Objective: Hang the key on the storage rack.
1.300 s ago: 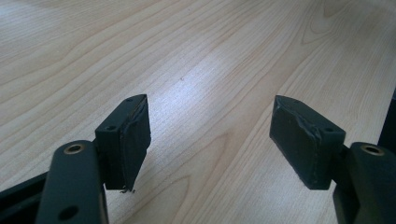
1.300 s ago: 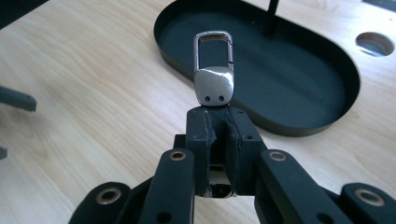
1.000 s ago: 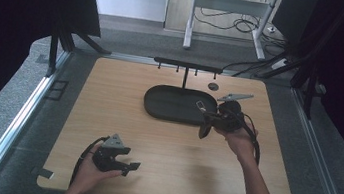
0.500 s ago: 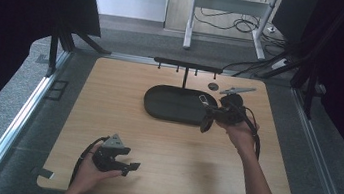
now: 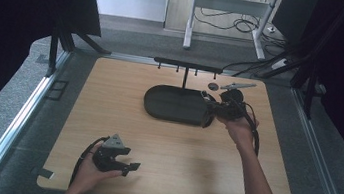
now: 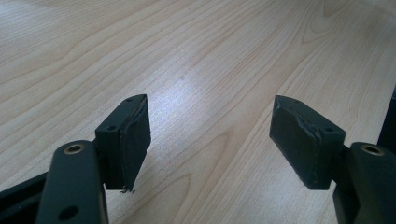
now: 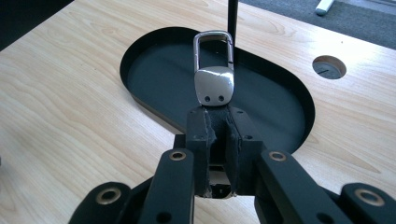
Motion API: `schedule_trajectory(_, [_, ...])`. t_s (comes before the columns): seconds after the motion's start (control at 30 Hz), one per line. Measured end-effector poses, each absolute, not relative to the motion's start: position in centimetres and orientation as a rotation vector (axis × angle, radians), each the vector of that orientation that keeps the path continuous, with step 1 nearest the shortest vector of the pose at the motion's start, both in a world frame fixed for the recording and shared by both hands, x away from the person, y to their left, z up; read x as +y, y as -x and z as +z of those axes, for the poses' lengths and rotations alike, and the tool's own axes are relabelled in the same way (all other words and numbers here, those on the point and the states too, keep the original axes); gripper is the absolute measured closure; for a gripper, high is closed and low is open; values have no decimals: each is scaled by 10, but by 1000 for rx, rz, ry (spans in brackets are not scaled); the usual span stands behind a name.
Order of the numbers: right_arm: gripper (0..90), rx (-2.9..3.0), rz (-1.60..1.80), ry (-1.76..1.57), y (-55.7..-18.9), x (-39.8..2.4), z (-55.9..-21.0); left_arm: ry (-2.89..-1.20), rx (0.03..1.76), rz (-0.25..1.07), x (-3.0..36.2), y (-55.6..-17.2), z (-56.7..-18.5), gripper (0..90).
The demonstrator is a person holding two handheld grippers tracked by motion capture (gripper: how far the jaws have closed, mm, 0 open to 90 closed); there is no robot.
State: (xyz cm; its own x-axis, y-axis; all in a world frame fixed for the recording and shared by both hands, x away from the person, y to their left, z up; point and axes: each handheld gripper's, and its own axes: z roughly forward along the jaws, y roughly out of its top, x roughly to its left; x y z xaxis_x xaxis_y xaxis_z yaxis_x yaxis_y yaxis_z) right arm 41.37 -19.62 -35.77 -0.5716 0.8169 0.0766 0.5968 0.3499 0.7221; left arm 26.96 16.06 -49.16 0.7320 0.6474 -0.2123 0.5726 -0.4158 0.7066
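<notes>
Right gripper [image 7: 217, 135]: the jaws are closed on a metal key-ring clip [image 7: 214, 77], which is pinched by its lower end; the polished plate and the rectangular loop stick out beyond the pads.
Clip position: it is held above the near rim of the black oval tray [image 7: 154, 114], with the loop pointed toward the thin upright post [image 7: 232, 18] that rises from the tray.
Rack: in the high view a dark crossbar with small pegs [image 5: 187, 66] is carried by that post, above the tray's far edge; the right gripper [image 5: 209, 108] is seen at the tray's right end, below the bar.
Left gripper [image 6: 212, 140]: the jaws are spread wide with nothing between them; bare wooden table [image 6: 196, 56] is seen past the pads. In the high view it is rested near the table's front edge, well apart from the tray.
Likely step: the clip is judged to be meant for one of the pegs.
Risk, slip: only a short part of the smooth clip is gripped, so it could be twisted between the pads if the loop is knocked against the post or bar.
Risk, miss: the loop opening is narrow, so a peg could be missed if the clip is tilted.
Risk, drop: the clip would probably be caught by the tray if released early.
</notes>
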Motion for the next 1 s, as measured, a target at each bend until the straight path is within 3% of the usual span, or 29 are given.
schedule_trajectory(1.0, [808,2169,1084,-1375,-431,-217,-364,-2131,916,107,159,-269,-492,297])
